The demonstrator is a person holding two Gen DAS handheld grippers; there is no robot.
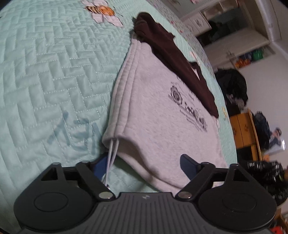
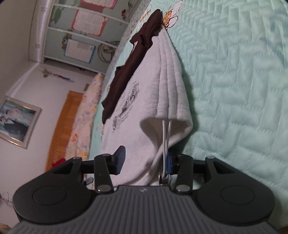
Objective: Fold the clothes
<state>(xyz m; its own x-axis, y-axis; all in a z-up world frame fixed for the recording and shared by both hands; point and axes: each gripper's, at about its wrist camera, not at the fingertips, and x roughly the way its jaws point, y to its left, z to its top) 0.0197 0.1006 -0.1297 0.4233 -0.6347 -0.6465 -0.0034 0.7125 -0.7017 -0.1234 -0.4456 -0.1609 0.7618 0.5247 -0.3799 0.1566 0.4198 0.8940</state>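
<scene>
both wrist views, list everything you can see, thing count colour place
quilted bedspread: one, pale mint green with bee and flower patches, under everything
grey garment: one, light grey with a dark print, folded on the bedspread
drawstring: two strands, white, hanging from the garment's near corner
dark garment: one, dark brown, lying along the grey garment's far edge
framed picture: one, pale frame, on the wall
wooden furniture: orange-brown, beside the bed
left gripper: one, black with blue pads, open over the garment's near edge
right gripper: one, black with blue pads, open, cloth between the jaws

A mint quilted bedspread (image 1: pixel 45 72) with a bee patch (image 1: pixel 100 10); a framed photo (image 2: pixel 16 120) hangs beyond.
</scene>
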